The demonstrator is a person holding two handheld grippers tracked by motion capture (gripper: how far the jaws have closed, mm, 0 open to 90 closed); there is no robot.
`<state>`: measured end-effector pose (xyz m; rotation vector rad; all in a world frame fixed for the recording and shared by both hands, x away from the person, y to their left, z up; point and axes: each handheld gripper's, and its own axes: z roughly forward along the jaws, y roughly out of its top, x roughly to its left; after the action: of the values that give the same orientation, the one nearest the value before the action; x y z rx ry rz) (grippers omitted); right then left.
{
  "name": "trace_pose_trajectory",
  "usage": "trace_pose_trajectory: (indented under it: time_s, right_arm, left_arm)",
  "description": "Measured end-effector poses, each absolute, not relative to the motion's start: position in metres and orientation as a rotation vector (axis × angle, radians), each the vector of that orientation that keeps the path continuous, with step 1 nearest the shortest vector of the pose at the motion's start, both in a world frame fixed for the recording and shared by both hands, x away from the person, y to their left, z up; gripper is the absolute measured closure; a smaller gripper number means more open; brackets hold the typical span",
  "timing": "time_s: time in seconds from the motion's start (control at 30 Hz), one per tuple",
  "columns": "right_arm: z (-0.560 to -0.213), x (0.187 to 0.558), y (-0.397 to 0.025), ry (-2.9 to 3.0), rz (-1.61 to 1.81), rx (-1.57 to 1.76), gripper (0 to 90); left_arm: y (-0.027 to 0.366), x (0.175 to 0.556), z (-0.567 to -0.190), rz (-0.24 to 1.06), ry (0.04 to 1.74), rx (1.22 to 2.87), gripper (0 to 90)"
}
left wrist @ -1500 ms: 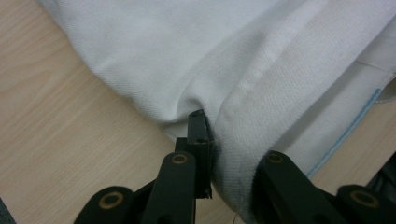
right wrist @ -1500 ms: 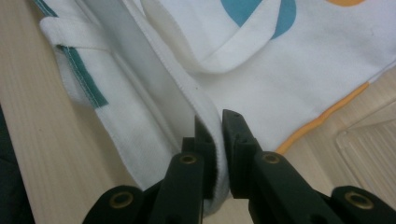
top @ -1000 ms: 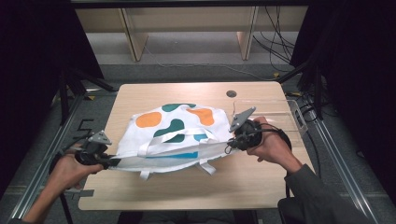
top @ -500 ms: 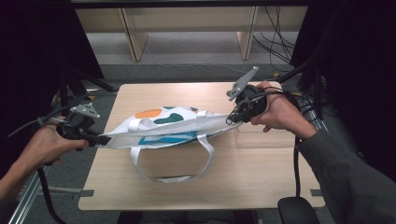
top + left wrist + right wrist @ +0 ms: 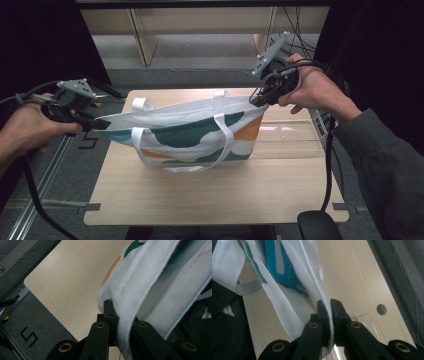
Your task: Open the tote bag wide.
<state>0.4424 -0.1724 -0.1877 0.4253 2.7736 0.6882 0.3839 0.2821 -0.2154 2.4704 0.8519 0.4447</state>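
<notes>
A white tote bag with teal and orange blotches hangs stretched between my two grippers, its bottom edge just above or touching the wooden table. My left gripper is shut on the bag's left top corner; its jaws pinch the thick white hem. At the right top corner, raised higher, my right gripper is shut on the bag's rim. Two white handles droop over the bag's sides.
The table has a round cable hole near its far edge and a clear plastic piece beside it. Grey floor with a rail lies to the left. Wooden shelving stands beyond the table.
Both grippers have risen and pulled apart, lifting the bag from lying flat on the table to hanging upright and taut. The handles now dangle down its sides.
</notes>
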Motion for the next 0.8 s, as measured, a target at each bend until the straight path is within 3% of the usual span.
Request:
trace_pose_trajectory:
  time_s: [0.3, 0.8]
  right_arm:
    - [-0.177, 0.437, -0.172, 2.817, 0.687, 0.425, 87.1]
    - [-0.204, 0.446, -0.171, 2.816, 0.643, 0.491, 87.0]
  left_arm:
    - [0.286, 0.384, -0.203, 0.433, 0.866, 2.464, 86.4]
    - [0.28, 0.403, -0.226, 0.43, 0.897, 2.481, 86.1]
